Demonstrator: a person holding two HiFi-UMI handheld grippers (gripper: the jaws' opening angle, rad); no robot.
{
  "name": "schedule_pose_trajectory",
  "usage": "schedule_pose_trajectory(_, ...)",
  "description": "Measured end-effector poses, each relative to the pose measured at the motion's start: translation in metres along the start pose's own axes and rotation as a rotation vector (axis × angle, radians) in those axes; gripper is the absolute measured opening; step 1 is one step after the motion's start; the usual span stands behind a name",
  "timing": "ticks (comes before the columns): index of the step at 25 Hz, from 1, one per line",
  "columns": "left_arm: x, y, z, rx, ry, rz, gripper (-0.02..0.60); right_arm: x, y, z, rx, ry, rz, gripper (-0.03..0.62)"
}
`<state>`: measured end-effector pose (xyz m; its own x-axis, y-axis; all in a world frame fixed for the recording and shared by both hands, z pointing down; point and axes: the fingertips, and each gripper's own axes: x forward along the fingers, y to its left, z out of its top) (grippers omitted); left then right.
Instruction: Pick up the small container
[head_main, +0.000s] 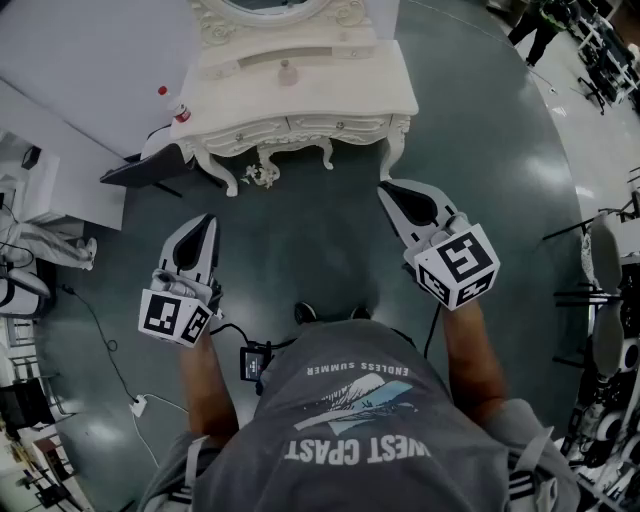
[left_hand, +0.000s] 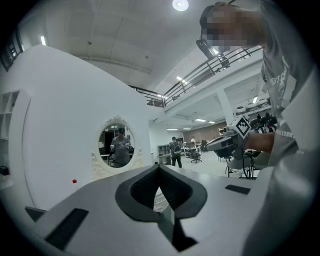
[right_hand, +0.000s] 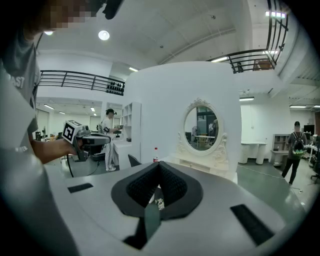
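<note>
"Had the pick-up got anywhere when you looked?"

"No, as far as I could judge. The small container (head_main: 287, 72) stood on the white table (head_main: 335, 92), at twelve o'clock from the person and just in front of the oval mirror (head_main: 270, 8). Nothing touched it. Both grippers hung over the floor, well short of the table's front edge. So the reach, the grasp and the lift were all left to do."

"And the grippers themselves?"

"Taking them left to right: the left gripper (head_main: 203, 226) sat at about nine o'clock from the middle of the head view. Its jaws were closed tip to tip, with nothing caught between them. The right gripper (head_main: 390, 193), at about two o'clock, was the same. It was closed as far as it would go and empty, pointing toward the table's right leg."

"So neither was ready to take the small container?"

"Not as they stood, I'd say. Whichever one went for it would need to open its jaws before closing round it."
</note>
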<state>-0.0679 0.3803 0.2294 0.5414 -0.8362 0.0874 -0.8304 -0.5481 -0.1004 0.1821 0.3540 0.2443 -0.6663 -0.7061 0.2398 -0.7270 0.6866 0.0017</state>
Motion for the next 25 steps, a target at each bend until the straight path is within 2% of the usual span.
schedule_pose_trajectory(14,-0.005,-0.027,-0.005,0.001,0.011,0.055,0.015,-0.01,-0.009,-0.006,-0.013,-0.016,0.063,0.026)
schedule_pose_trajectory(20,-0.008,-0.008,-0.018,-0.021,0.026,0.071,0.015,0.008,-0.009,-0.007,0.03,-0.033,0.075,0.028)
schedule_pose_trajectory(25,0.015,0.027,-0.026,-0.033,0.019,0.035,0.015,0.038,-0.016,-0.004,0.045,-0.021,0.034,0.028)
